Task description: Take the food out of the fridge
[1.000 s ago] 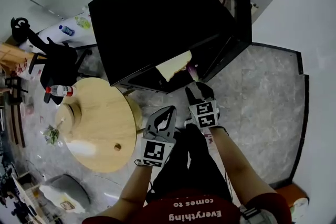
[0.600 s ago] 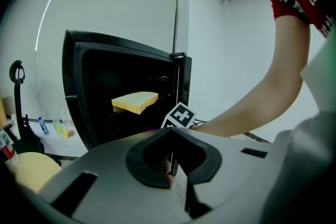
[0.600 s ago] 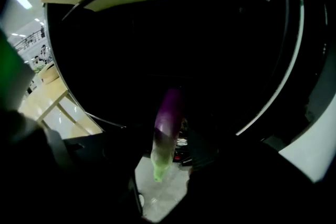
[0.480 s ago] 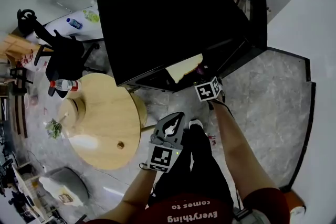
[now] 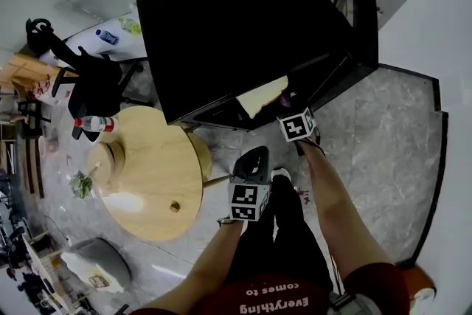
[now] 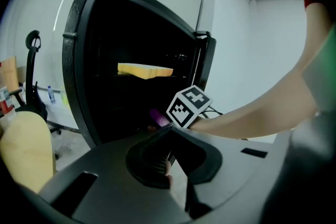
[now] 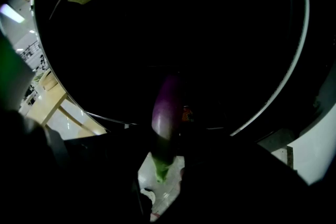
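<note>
The black fridge (image 5: 243,18) stands with its door (image 5: 363,11) swung open to the right. A pale yellow slab of food (image 5: 262,96) (image 6: 144,70) lies on an upper shelf. Below it lies a purple eggplant (image 5: 285,100) (image 7: 165,113), green stem toward me. My right gripper (image 5: 289,111) (image 7: 167,139) reaches into the lower opening. Its jaws have just been closing, and the eggplant sits between them with both dark jaws against its sides. My left gripper (image 5: 254,157) (image 6: 167,131) hangs shut and empty in front of the fridge, over my legs.
A round wooden table (image 5: 147,173) stands left of the fridge with a bottle (image 5: 92,124) at its far edge. A black chair (image 5: 88,81) sits behind it. Grey stone floor (image 5: 383,151) runs to the right, up to a white wall.
My right gripper has gone from in front of the fridge down into its lower opening, by the eggplant. The left gripper has sunk and drifted right, closer to my legs.
</note>
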`<act>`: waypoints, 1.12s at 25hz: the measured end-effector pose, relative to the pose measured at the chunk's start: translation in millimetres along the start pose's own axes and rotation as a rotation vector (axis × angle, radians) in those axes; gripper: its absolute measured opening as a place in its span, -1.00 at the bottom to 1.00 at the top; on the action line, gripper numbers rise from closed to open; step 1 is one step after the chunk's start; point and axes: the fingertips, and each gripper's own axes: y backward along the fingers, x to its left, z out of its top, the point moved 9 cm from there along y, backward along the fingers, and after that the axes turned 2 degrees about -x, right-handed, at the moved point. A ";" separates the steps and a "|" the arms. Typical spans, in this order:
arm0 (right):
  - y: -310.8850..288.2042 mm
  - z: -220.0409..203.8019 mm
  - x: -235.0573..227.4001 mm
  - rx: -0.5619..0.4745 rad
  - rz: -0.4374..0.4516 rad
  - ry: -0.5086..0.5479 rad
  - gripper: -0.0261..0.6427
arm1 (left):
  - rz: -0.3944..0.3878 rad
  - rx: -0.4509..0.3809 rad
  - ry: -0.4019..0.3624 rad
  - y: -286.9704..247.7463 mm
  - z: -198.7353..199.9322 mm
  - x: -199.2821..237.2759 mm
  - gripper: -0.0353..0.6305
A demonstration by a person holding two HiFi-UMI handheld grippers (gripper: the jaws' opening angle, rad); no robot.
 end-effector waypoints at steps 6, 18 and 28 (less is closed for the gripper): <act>17.6 0.3 1.5 -0.052 0.014 -0.047 -0.42 | 0.025 0.020 0.038 -9.4 -0.6 6.0 -0.88; 115.4 -31.3 32.6 -0.097 0.085 -0.082 -0.42 | -0.054 -0.042 0.010 31.3 38.3 -15.6 -0.88; 229.2 -38.6 66.4 -0.235 0.167 -0.160 -0.42 | -0.151 -0.164 -0.030 102.8 75.4 -54.9 -0.88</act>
